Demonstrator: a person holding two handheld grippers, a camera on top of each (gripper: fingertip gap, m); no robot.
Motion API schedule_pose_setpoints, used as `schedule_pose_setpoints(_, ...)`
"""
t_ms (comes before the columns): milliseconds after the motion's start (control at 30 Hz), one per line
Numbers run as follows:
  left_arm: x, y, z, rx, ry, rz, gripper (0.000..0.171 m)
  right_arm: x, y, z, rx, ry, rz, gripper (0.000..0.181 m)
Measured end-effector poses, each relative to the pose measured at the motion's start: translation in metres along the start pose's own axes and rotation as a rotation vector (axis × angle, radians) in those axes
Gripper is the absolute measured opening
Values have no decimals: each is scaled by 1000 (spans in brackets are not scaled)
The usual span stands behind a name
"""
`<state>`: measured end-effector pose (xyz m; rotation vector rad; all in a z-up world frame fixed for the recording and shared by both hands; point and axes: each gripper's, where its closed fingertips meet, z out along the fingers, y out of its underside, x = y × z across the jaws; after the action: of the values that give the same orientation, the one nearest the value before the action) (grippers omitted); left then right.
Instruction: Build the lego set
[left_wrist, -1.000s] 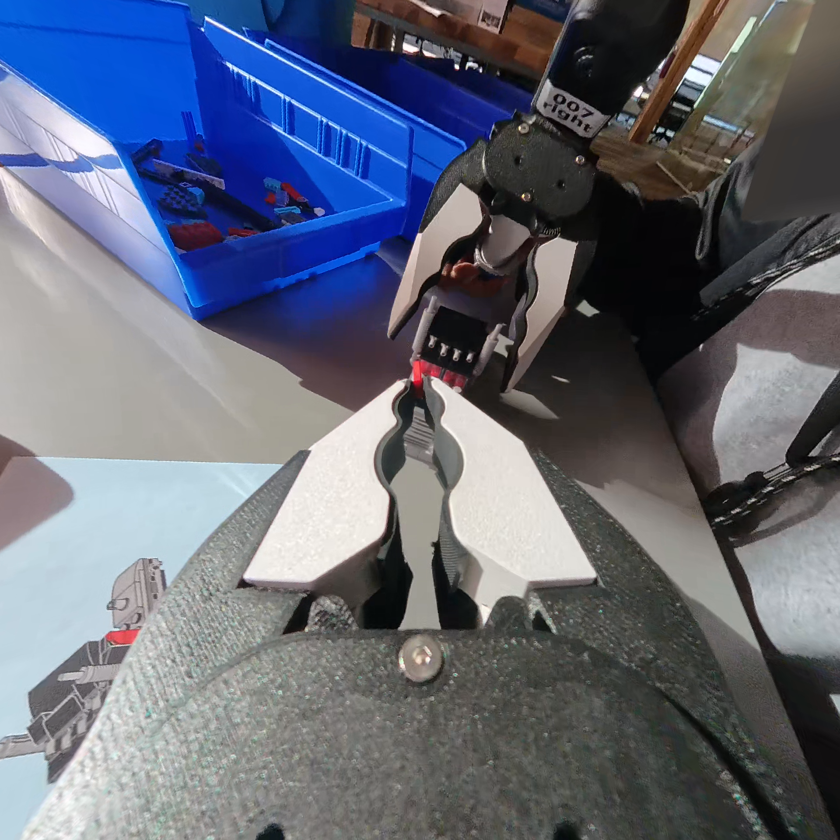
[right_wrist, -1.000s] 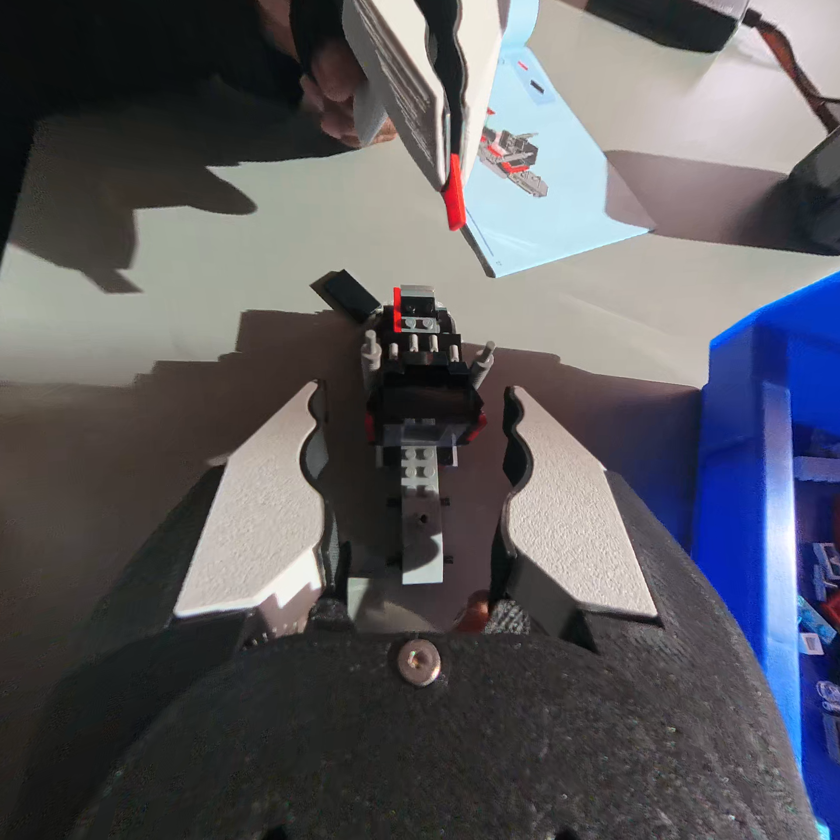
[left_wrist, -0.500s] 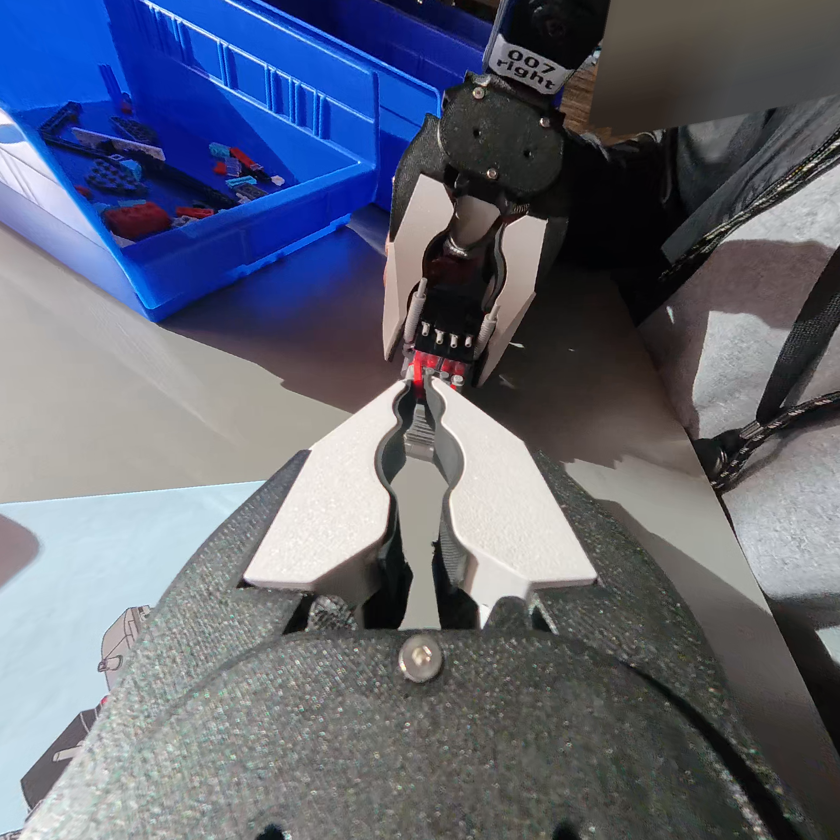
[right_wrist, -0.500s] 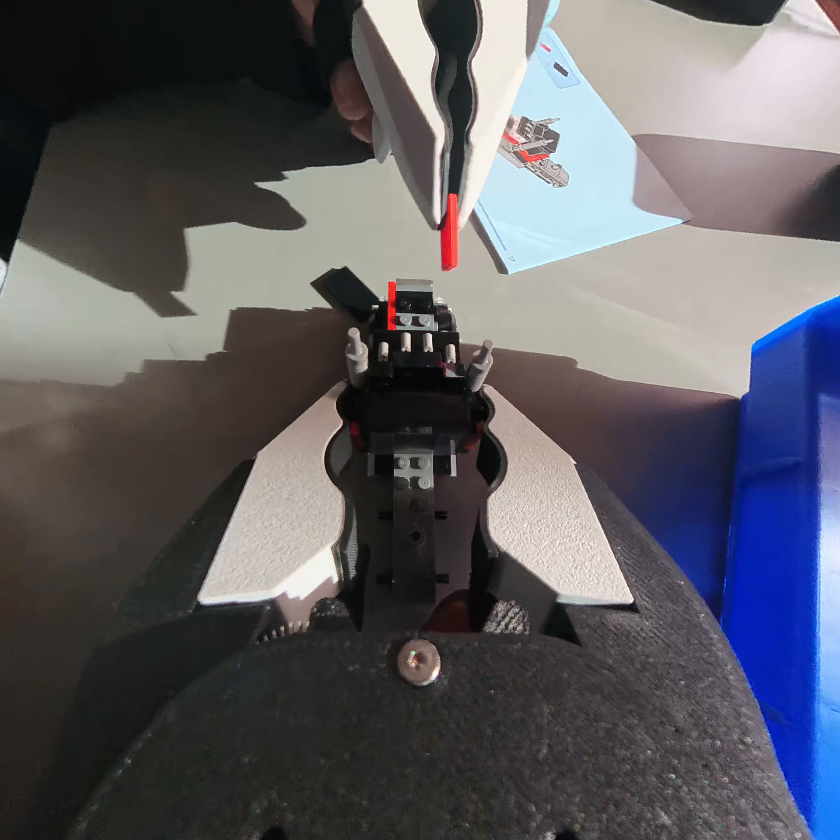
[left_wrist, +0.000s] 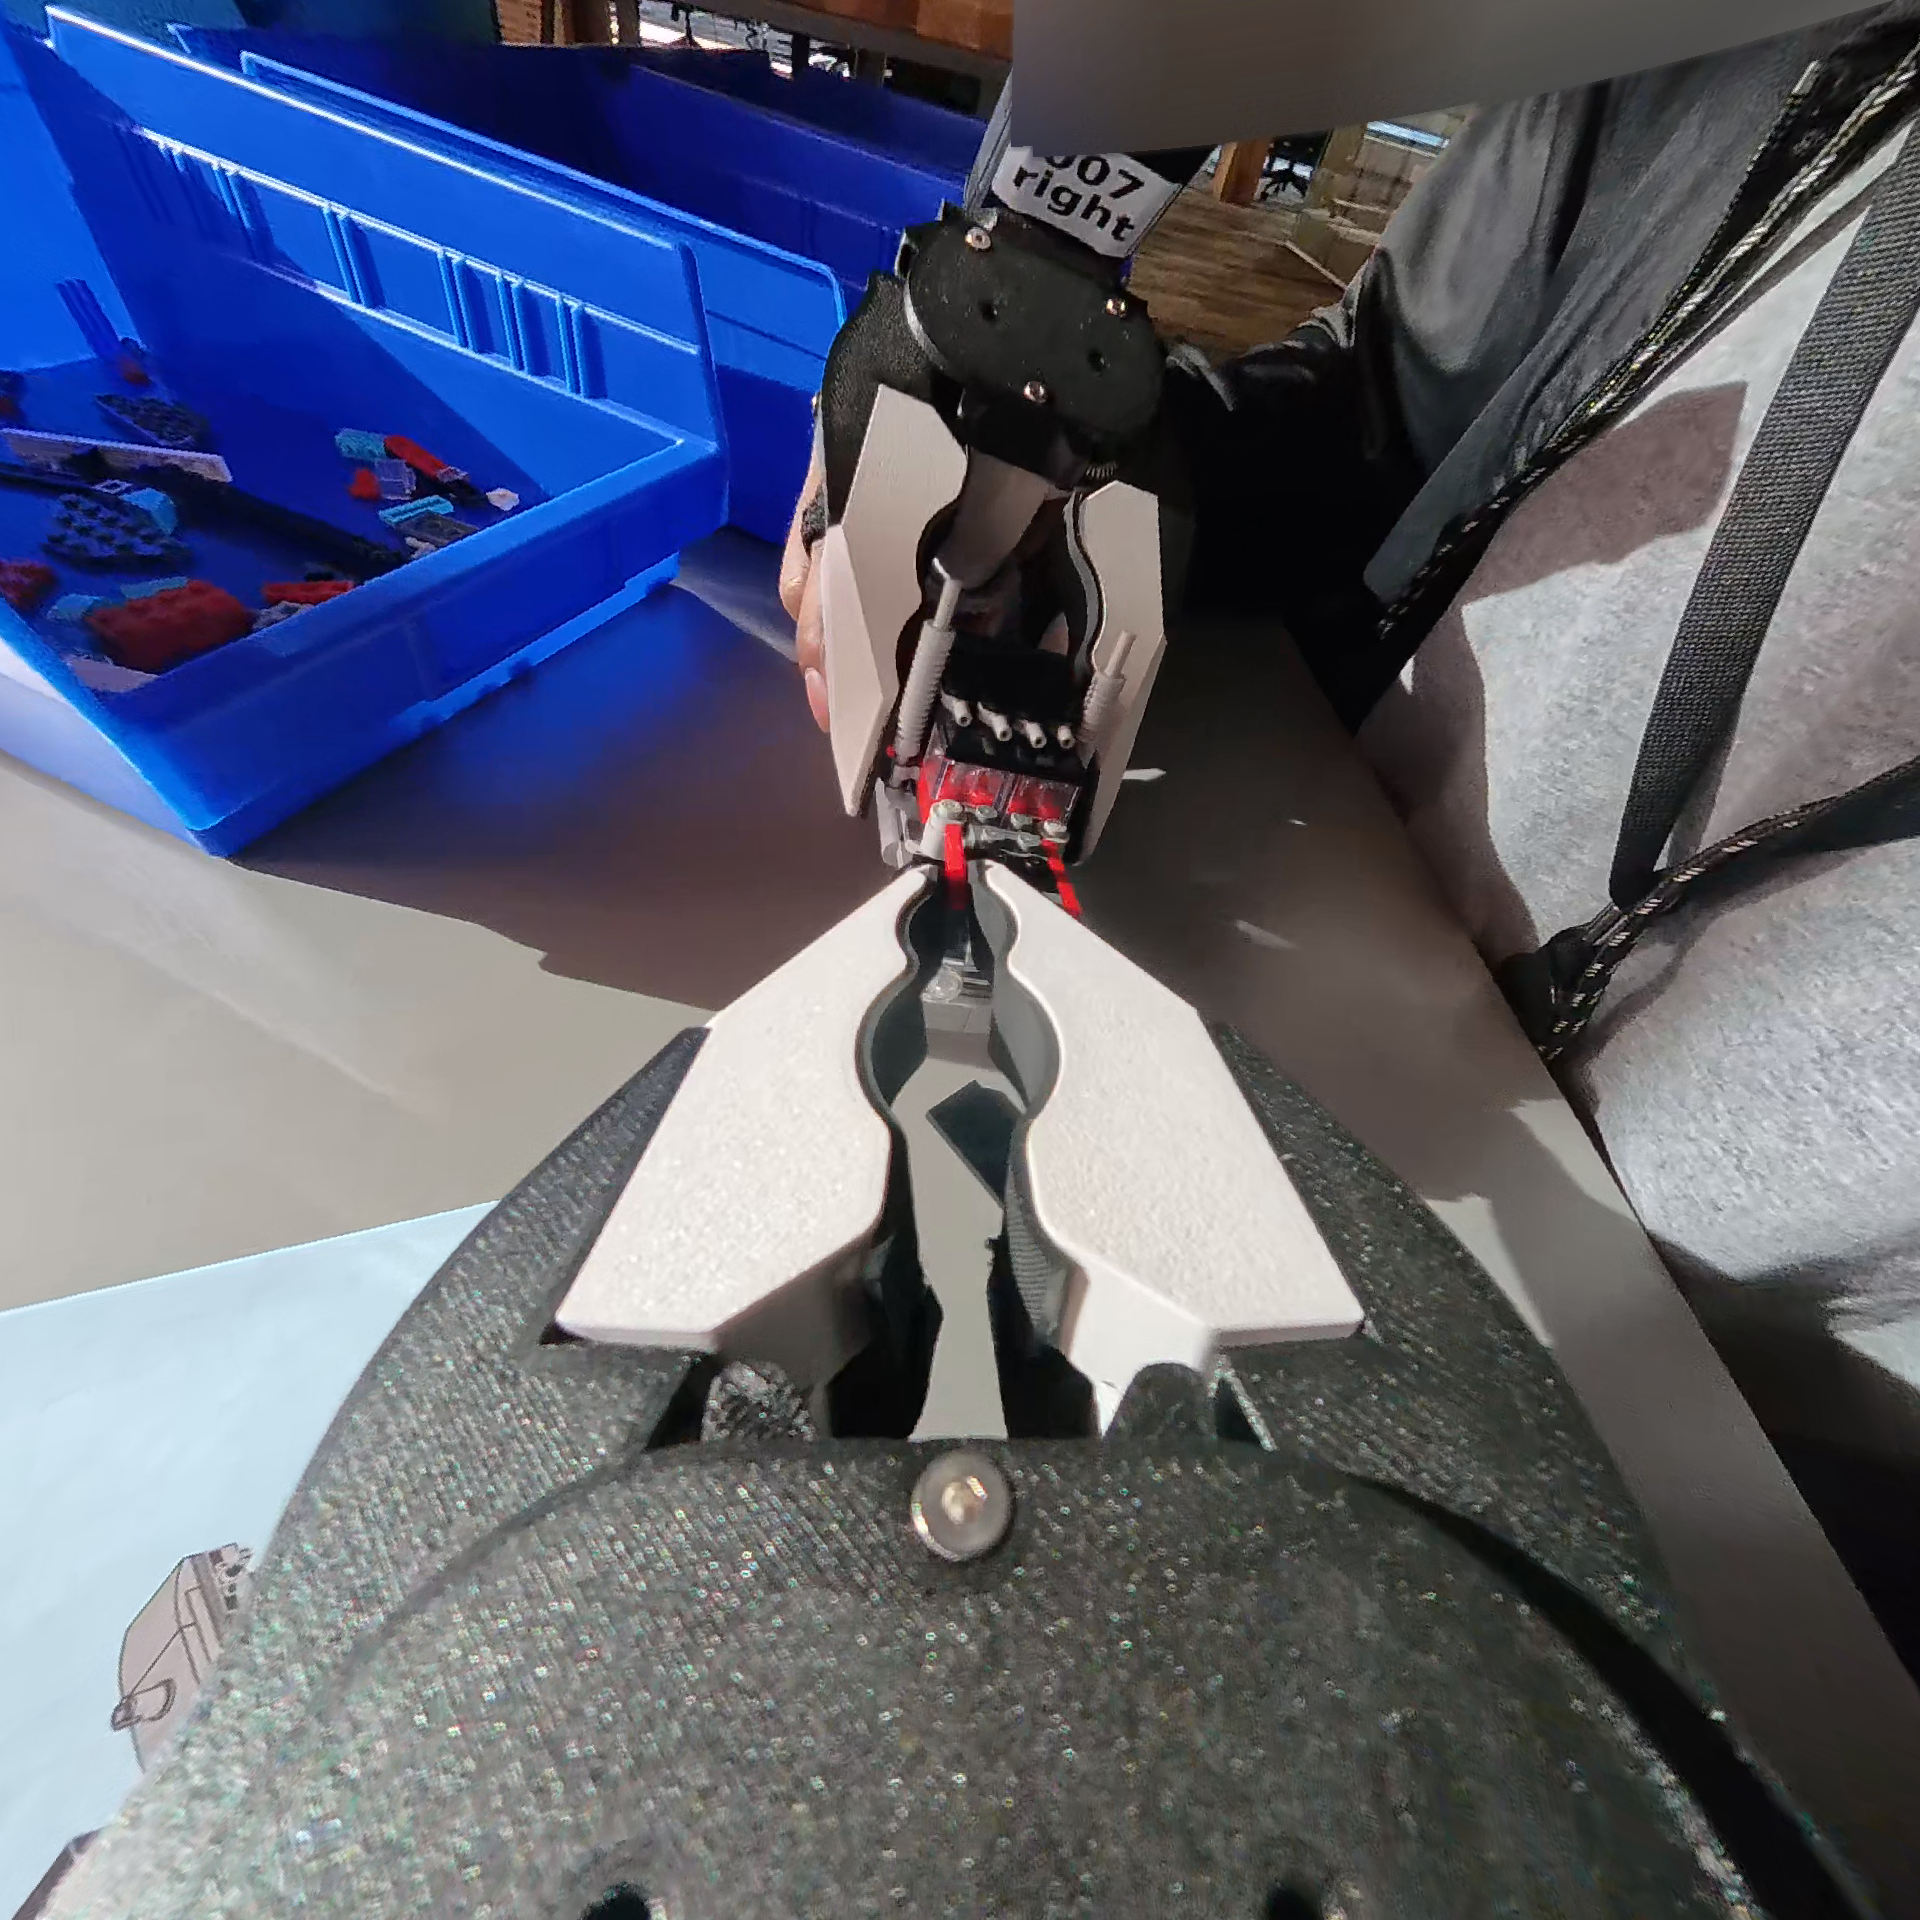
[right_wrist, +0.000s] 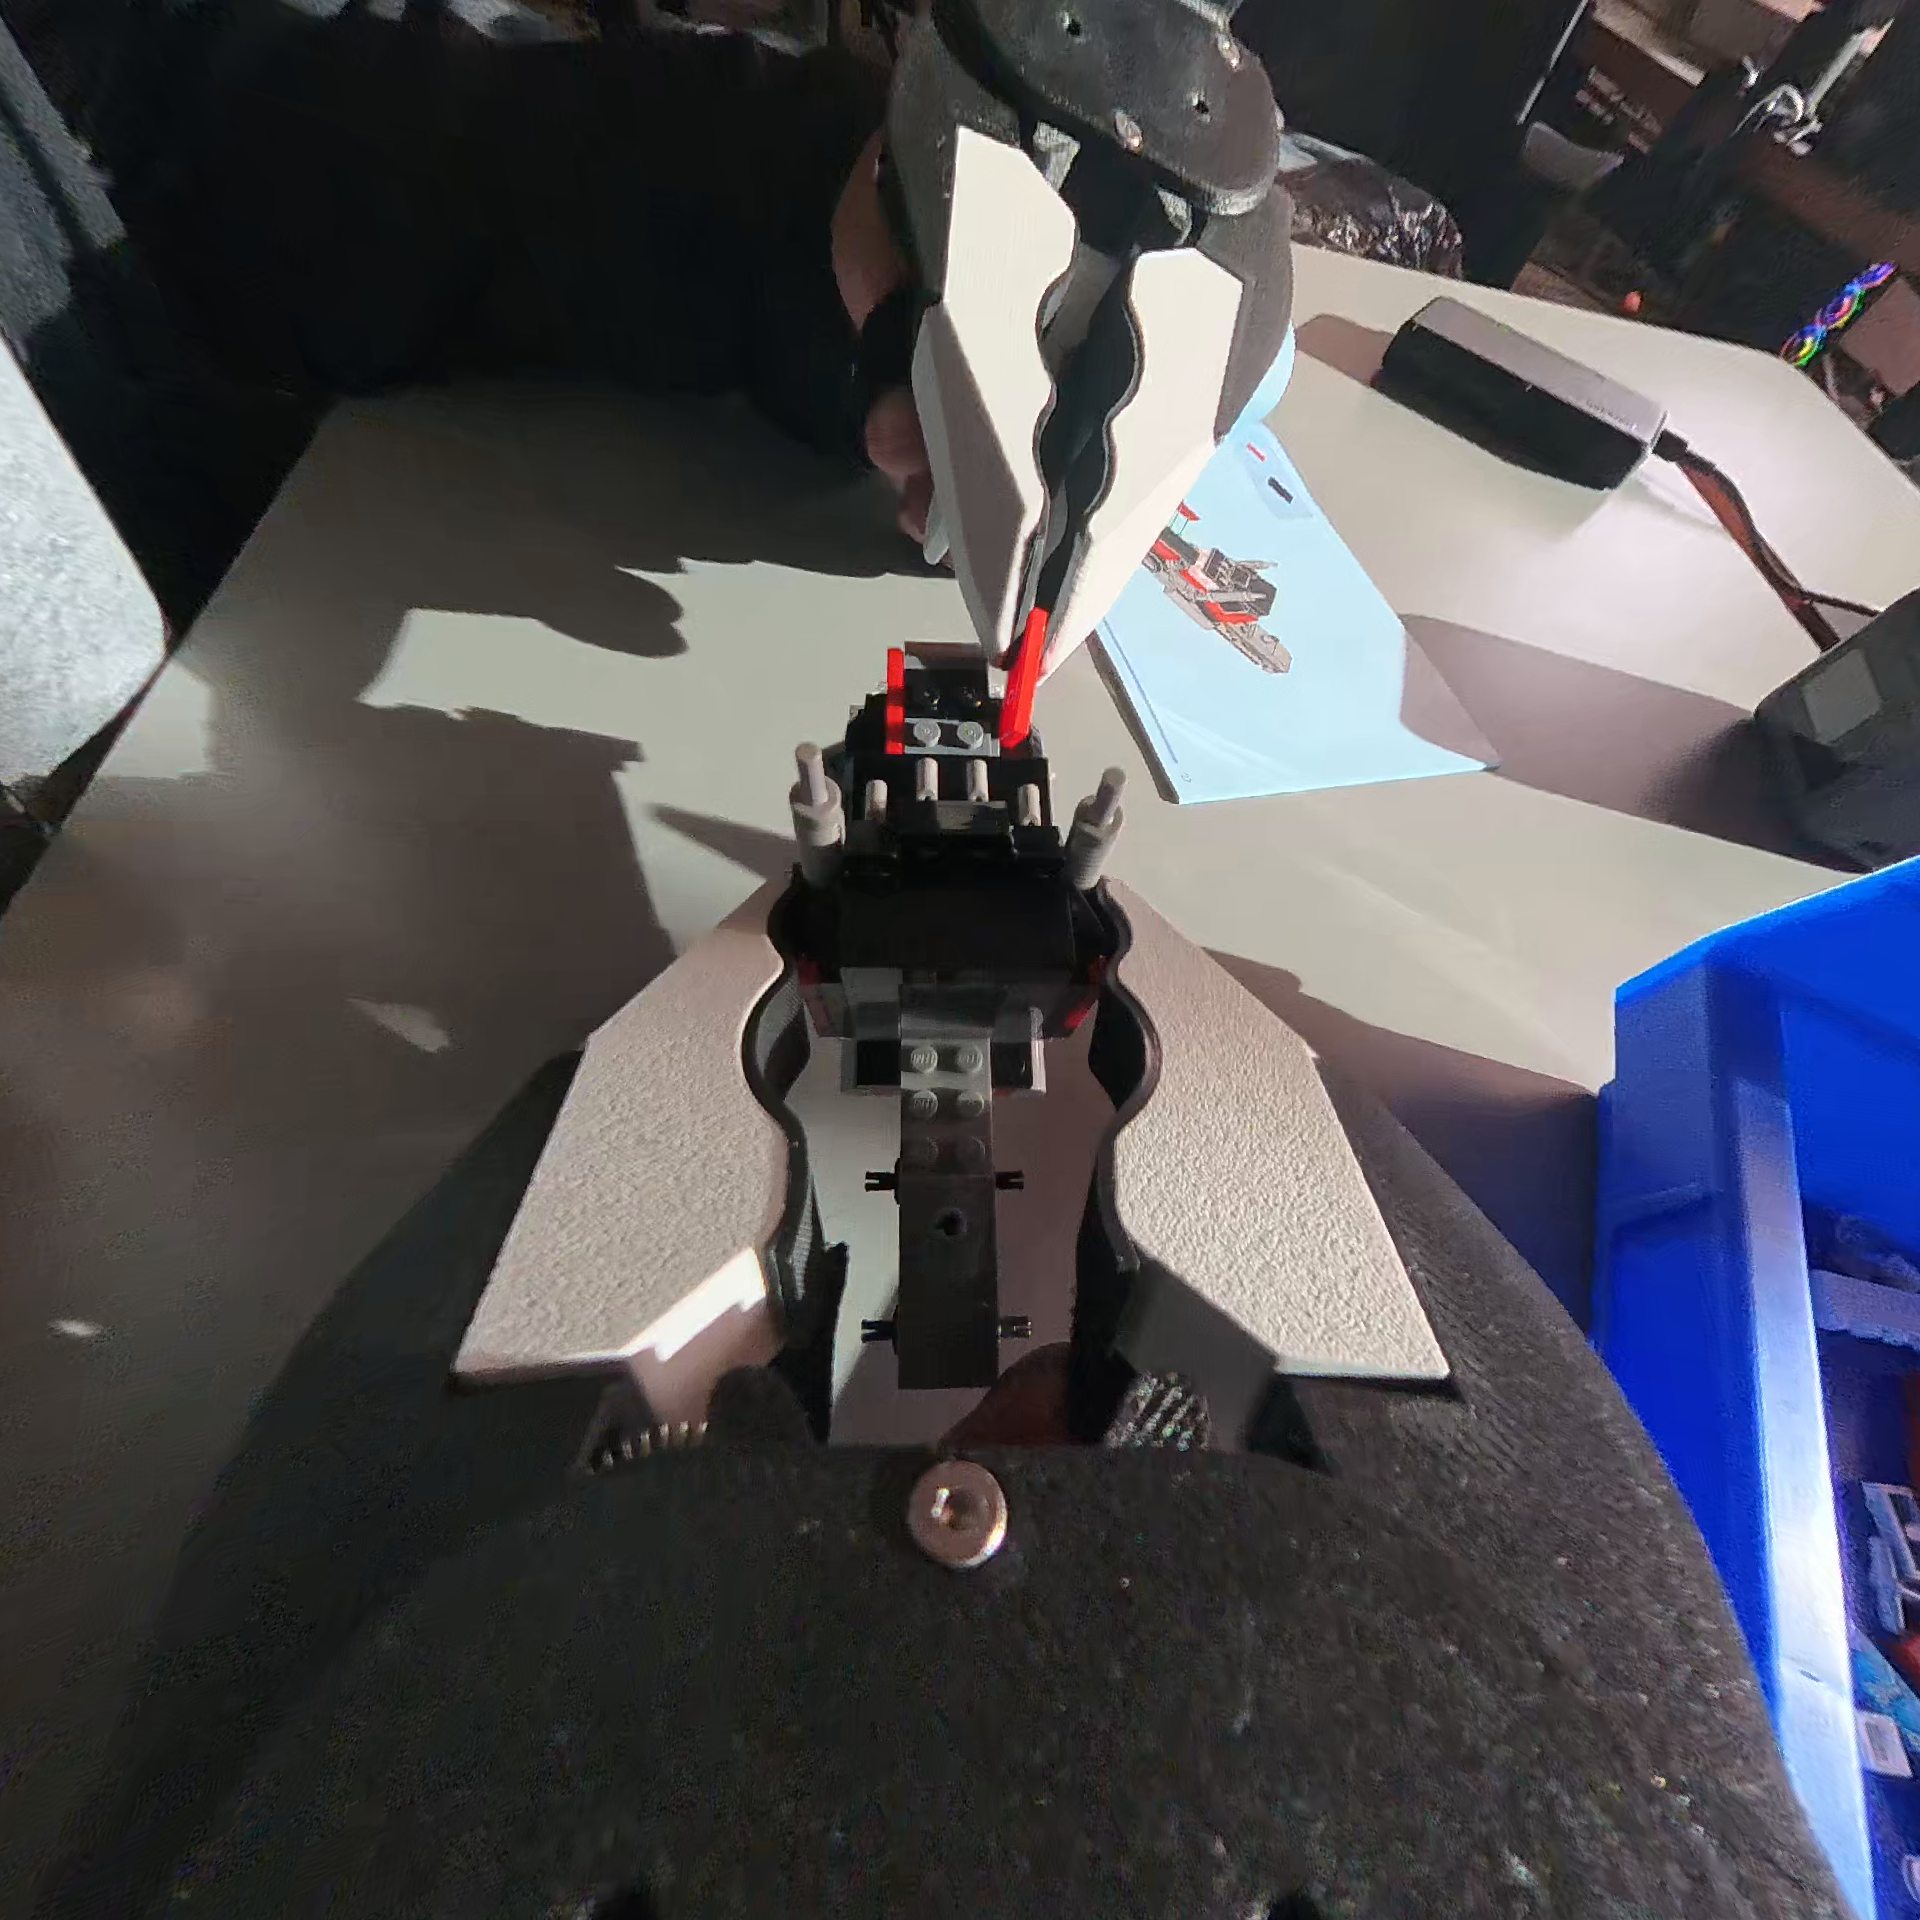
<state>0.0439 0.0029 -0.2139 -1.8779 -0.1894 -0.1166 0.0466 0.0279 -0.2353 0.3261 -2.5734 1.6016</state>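
Lego model held over the counter, red strip at its nose

Lego model (right_wrist: 951, 935), a black and grey brick build with red trim, lies lengthwise between the fingers of the right hand-held gripper (right_wrist: 951, 904), which is clamped on its wide black midsection. Its long axis runs along the fingers: a narrow dark studded tail points back toward the gripper body, and the nose, with grey ribbed posts either side, points forward at the left hand-held gripper (right_wrist: 1023, 634).

Largest around it, the pale matte counter (right_wrist: 436, 540) lies below, partly in shadow. A glossy blue plastic bin (left_wrist: 436, 582) with ribbed walls sits on it, holding loose bricks. A light blue paper booklet (right_wrist: 1309, 675) lies flat beyond the model.

The grippers have grainy white fingers with wavy inner edges on speckled black bodies. The left one is pinched shut on a thin red strip (right_wrist: 1023, 675), whose free end touches the right side of the model's nose. A matching red strip stands on the nose's left side.
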Motion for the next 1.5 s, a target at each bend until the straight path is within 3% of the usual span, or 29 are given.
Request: schedule_pose_setpoints(1500, 19, 8, 0, -35, 153, -137, 5, -15, -7, 3, 46, -29, -106, 55)
